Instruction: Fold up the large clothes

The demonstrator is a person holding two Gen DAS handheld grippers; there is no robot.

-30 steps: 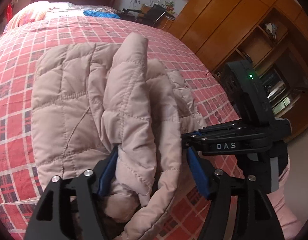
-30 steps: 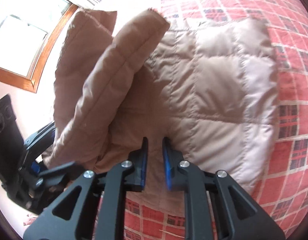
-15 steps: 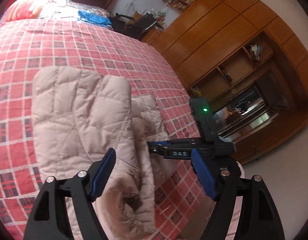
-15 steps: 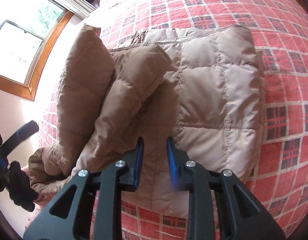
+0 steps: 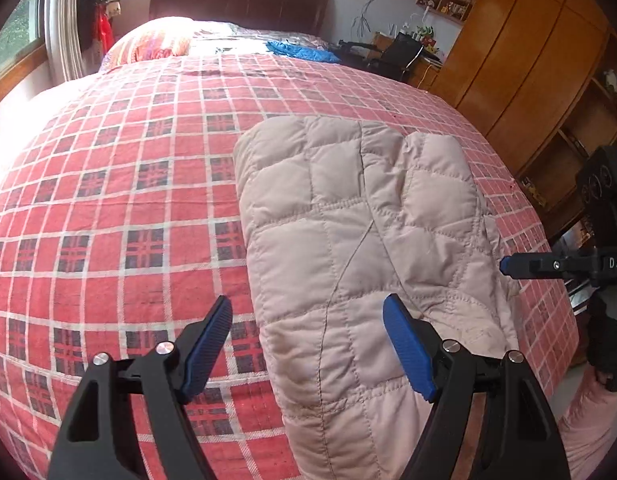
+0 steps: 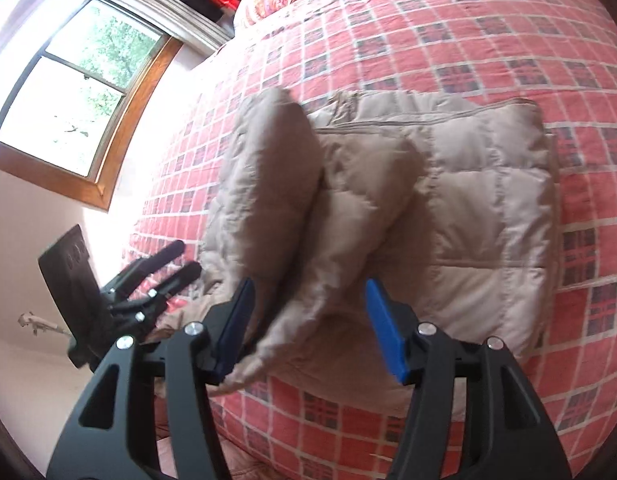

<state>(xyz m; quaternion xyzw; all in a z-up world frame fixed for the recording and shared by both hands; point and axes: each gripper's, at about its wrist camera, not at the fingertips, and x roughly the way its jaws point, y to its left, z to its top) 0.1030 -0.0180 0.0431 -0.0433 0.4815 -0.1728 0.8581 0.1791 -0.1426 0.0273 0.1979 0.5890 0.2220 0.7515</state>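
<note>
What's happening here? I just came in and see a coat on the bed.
A person with a claw in each hand is folding a beige quilted coat on a red checked bedspread. Both the left claw and the right claw are open and hold nothing. The coat lies in a bundle near the bed's edge, with two puffy sleeves stacked on top.

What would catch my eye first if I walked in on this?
Probably the puffy beige jacket, folded into a thick bundle near the foot edge of a bed with a red checked cover. Next, the two black grippers with blue pads: the left gripper and the right gripper both hover open above the jacket, gripping nothing.
</note>
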